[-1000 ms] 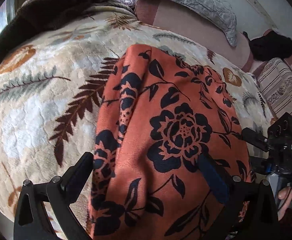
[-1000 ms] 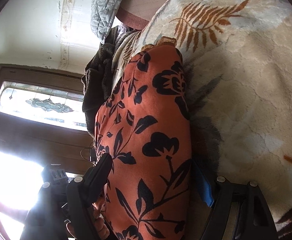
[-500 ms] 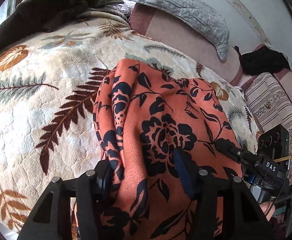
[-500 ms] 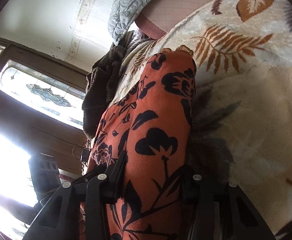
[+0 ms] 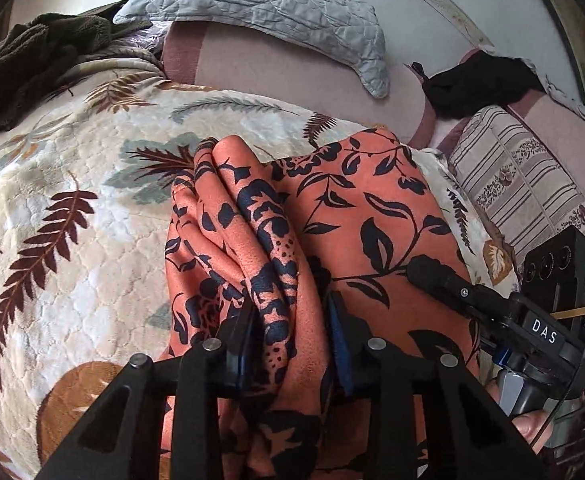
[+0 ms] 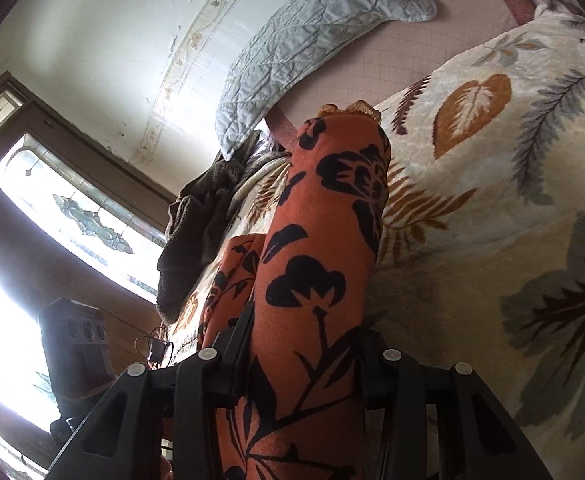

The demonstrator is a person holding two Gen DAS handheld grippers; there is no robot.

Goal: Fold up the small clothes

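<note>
Soft matt orange floral cloth [image 5: 372, 216], plush quilted leaf-print blanket [image 5: 72, 248], matt black plastic tongs [image 5: 292, 344], glossy stained-glass window [image 6: 76, 216]

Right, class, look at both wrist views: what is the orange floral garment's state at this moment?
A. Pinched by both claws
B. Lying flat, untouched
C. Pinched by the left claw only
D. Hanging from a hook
A: the left claw and the right claw each clamp a bunched fold of the orange floral garment over the leaf-print blanket.
</note>
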